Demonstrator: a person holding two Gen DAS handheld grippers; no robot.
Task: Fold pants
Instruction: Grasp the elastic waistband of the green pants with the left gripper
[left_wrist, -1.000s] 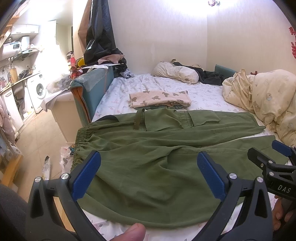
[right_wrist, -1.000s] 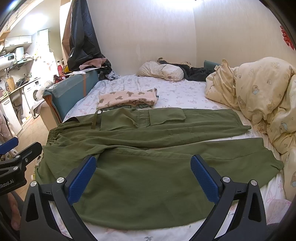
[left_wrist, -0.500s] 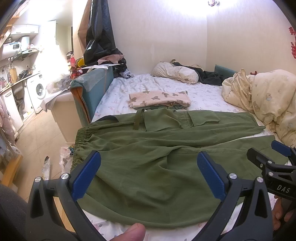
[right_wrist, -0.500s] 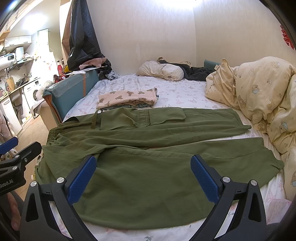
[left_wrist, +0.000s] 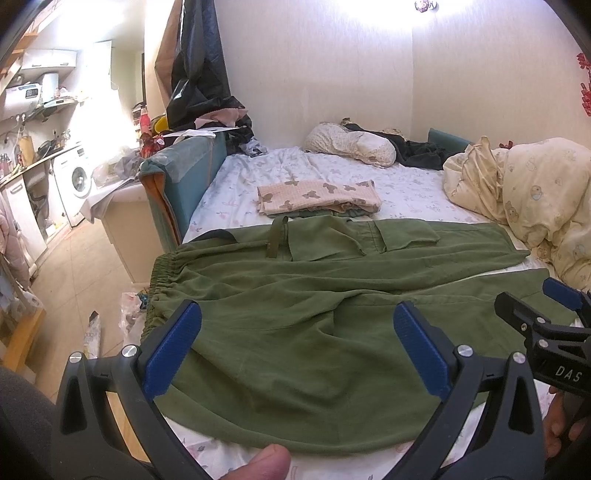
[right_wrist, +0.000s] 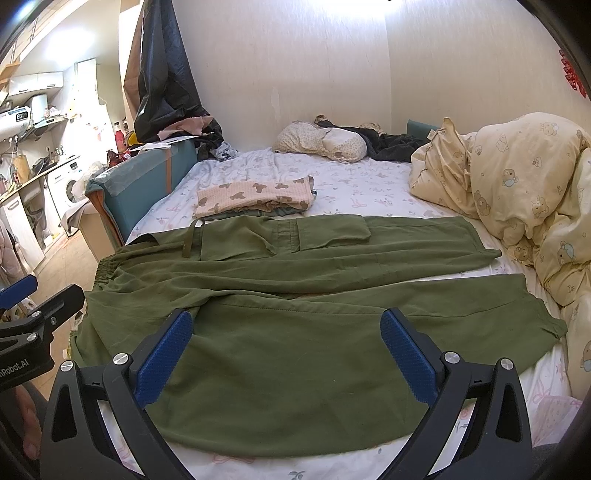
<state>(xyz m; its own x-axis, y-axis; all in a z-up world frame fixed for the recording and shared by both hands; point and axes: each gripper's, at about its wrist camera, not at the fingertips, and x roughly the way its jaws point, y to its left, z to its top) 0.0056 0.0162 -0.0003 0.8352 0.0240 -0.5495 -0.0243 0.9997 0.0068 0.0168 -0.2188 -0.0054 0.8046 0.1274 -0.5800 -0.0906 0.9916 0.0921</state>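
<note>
Olive green pants (left_wrist: 295, 306) lie spread flat across the bed, waistband at the left edge, the two legs running right; they also show in the right wrist view (right_wrist: 303, 295). My left gripper (left_wrist: 295, 350) is open and empty, held above the near leg towards the waistband side. My right gripper (right_wrist: 291, 354) is open and empty above the near leg further right. Each gripper shows at the edge of the other's view: the right one in the left wrist view (left_wrist: 546, 325), the left one in the right wrist view (right_wrist: 33, 314).
A folded bear-print garment (left_wrist: 317, 195) lies behind the pants on the flowered sheet (right_wrist: 362, 184). A cream duvet (right_wrist: 517, 192) is heaped at the right. A pillow (left_wrist: 347, 144) and dark clothes lie by the far wall. A teal bed end (left_wrist: 184, 181) and the floor are at the left.
</note>
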